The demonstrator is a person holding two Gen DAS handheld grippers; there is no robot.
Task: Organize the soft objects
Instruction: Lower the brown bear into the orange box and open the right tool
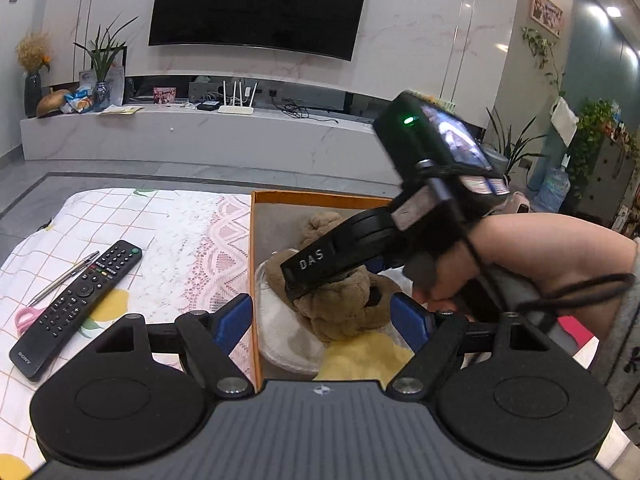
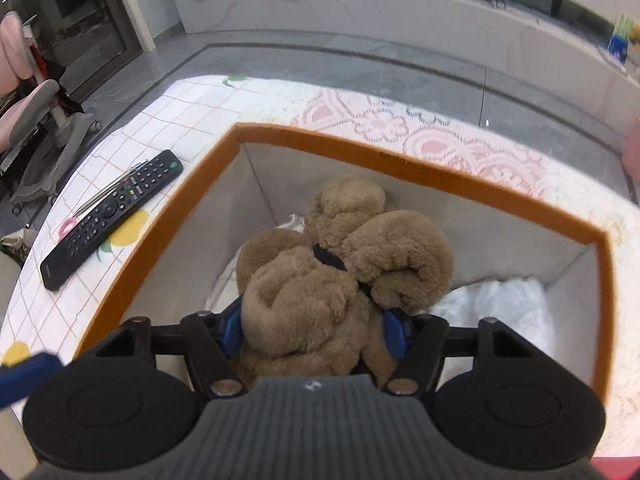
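Box (image 2: 472,194), orange rim: open on top, entry from above only; brown plush bear (image 2: 340,276) fills its middle. White cloth (image 2: 504,300) in right corner lies low. Bench (image 1: 132,216) left of box: remote (image 1: 80,304), pen (image 1: 64,278), otherwise bare cloth.

Remote (image 1: 78,308) beside pen (image 1: 64,278) — scissors (image 1: 26,316) underneath.

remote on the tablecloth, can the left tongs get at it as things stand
Probably yes: the left tongs stand open and empty at the box's near corner, and the remote lies uncovered beside them, with only the pen alongside it.
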